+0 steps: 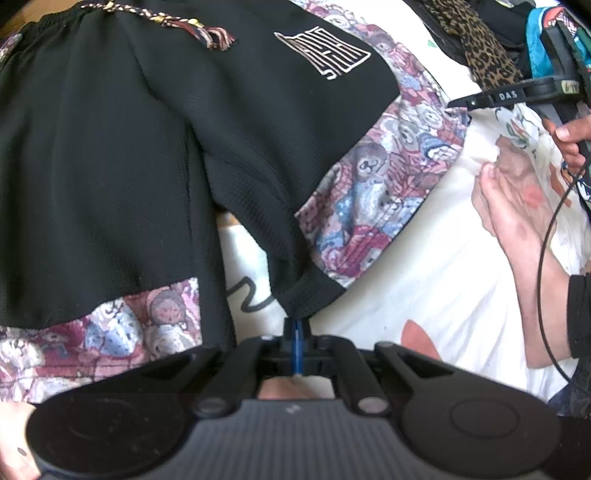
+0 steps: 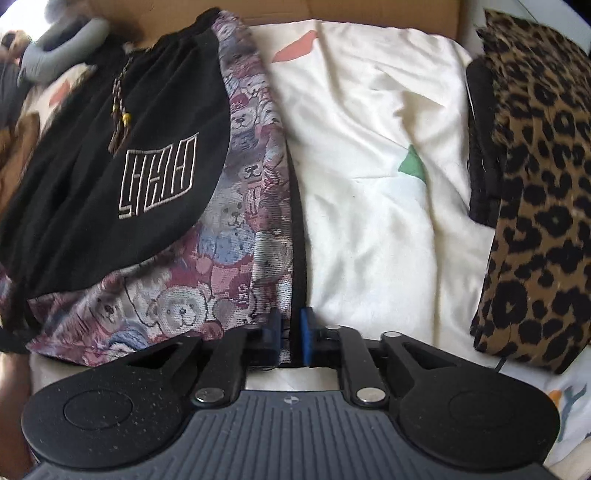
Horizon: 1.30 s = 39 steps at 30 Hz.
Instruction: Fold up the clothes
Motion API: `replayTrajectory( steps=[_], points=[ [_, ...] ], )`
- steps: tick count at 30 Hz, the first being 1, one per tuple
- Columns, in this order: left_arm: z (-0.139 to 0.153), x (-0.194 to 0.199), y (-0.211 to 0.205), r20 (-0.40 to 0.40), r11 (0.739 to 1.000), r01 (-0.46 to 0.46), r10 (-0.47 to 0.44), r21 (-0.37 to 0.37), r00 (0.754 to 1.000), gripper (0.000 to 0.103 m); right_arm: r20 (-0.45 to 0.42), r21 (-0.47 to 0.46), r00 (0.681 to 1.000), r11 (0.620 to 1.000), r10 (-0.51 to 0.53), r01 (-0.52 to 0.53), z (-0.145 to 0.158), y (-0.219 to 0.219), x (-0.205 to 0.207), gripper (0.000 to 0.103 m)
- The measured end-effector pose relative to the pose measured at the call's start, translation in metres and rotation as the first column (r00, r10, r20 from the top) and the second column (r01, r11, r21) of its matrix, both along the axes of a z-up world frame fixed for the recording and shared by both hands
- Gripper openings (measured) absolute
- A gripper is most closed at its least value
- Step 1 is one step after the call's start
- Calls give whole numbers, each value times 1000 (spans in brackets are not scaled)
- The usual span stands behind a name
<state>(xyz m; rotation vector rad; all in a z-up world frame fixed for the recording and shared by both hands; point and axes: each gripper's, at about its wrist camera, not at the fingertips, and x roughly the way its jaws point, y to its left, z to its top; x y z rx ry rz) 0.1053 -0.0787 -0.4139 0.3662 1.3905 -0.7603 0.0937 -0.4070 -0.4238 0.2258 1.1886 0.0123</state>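
Black shorts (image 1: 110, 155) with teddy-bear tapestry panels, a white logo and a braided drawstring lie spread on a white sheet. My left gripper (image 1: 296, 326) is shut on the black hem at the bottom corner of one leg, which bunches up into the pads. In the right wrist view the shorts (image 2: 140, 155) fill the left half. My right gripper (image 2: 291, 329) is shut on their tapestry side edge, with the fabric pinched between the blue pads (image 2: 307, 326). The left wrist view also shows the right gripper (image 1: 460, 104) at the shorts' outer edge, upper right.
A folded leopard-print garment (image 2: 535, 177) lies on the right over a black one (image 2: 484, 147). The white sheet (image 2: 369, 147) has coloured shapes. A bare foot (image 1: 517, 206), a hand (image 1: 569, 138) and a black cable (image 1: 543, 236) are at the right. Cardboard (image 2: 369, 11) stands behind.
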Motion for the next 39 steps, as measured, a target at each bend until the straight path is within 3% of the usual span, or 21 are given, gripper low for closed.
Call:
replayTrajectory(
  steps=[5, 11, 19, 21, 30, 35, 39],
  points=[
    [4, 2, 8, -10, 1000, -8, 7, -25, 1000, 0, 0, -27, 999, 999, -32, 32, 12, -10, -4, 3],
    [21, 2, 6, -35, 994, 10, -14, -112, 999, 0, 31, -69, 999, 997, -41, 43, 37, -25, -11, 3],
    [43, 0, 6, -46, 969, 70, -84, -238, 995, 0, 65, -138, 997, 989, -41, 50, 71, -35, -8, 3],
    [52, 0, 25, -45, 962, 95, -110, -255, 993, 0, 72, -154, 997, 987, -41, 52, 75, -36, -6, 3],
    [42, -6, -22, -37, 934, 182, -203, -307, 978, 0, 85, -198, 995, 978, -50, 66, 80, -42, -3, 3],
    [19, -11, -27, -106, 947, 192, -225, -259, 969, 0, 59, -198, 996, 977, -67, 78, 57, -49, -1, 3],
    [21, 0, -20, -126, 961, 132, -166, -242, 978, 3, 35, -179, 997, 981, -74, 79, 35, -50, -2, 3]
  ],
)
